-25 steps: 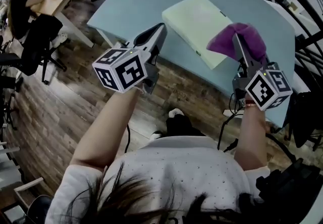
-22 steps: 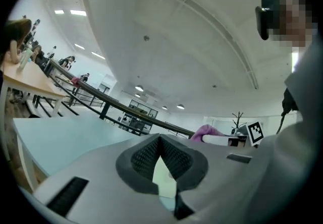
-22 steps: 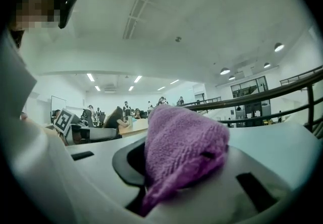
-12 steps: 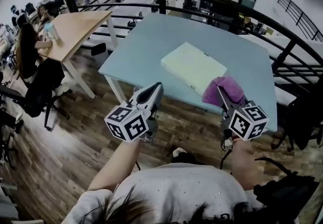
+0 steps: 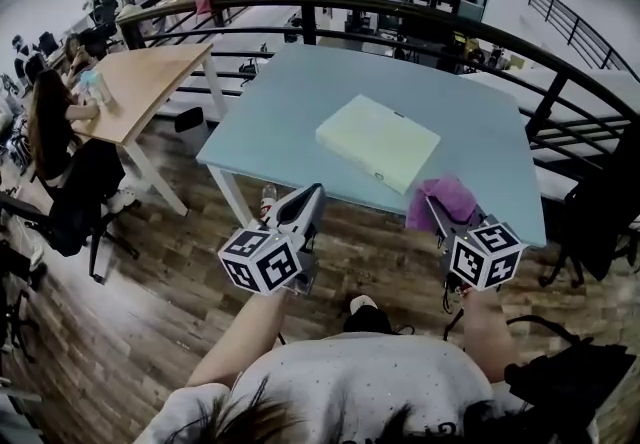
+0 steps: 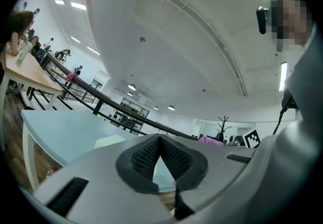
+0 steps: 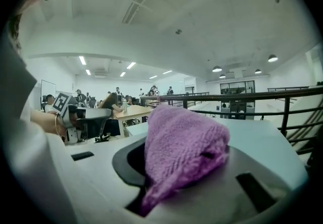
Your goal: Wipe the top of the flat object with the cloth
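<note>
A pale yellow flat object [image 5: 378, 141] lies on the light blue table [image 5: 300, 102], and shows as a pale slab [image 6: 110, 142] in the left gripper view. My right gripper [image 5: 437, 208] is shut on a bunched purple cloth [image 5: 443, 199], held off the table's near edge, right of the flat object. In the right gripper view the cloth [image 7: 182, 147] fills the space between the jaws of that gripper [image 7: 171, 177]. My left gripper [image 5: 304, 200] is shut with nothing in it, over the floor before the table's near edge; its pads meet [image 6: 160, 140].
A dark curved railing [image 5: 420, 12] runs behind the table. A wooden desk [image 5: 140, 77] with seated people and chairs stands at the left. Wood floor [image 5: 120, 312] lies under both grippers. A dark bag [image 5: 565, 382] sits at the lower right.
Both grippers have drawn back from the table toward the person. The cloth, earlier over the flat object's near right corner, now hangs off the table's near edge. The view has tilted up.
</note>
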Demonstrator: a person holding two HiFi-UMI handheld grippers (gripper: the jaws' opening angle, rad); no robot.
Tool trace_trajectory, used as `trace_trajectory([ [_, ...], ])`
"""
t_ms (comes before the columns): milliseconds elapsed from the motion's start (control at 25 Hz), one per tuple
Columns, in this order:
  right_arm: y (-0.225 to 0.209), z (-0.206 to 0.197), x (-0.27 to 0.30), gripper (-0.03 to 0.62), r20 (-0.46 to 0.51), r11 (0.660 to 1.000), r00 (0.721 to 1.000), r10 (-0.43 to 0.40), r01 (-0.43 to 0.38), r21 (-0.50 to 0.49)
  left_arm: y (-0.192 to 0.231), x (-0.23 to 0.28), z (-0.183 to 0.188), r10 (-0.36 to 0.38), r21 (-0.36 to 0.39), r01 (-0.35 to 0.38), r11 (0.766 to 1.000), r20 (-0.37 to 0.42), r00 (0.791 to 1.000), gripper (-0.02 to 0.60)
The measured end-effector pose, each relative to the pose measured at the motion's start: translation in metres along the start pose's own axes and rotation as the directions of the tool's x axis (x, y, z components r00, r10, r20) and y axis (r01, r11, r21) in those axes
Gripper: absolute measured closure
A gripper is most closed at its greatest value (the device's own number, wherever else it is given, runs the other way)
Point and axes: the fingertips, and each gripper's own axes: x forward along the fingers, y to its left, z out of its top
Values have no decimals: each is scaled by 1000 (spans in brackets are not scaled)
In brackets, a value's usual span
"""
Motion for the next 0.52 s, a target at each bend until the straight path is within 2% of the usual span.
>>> trace_trajectory([
  [280,-7,-10,-11,560,-49,999,998,-47,47,5,1,-4,-14,28,30,-26,999,-67,997,581],
  [520,-15,-11,-7,560,-54,997,995,-78,78,-2,9,-5,-9,33,28,-31,999,-41,999,581],
])
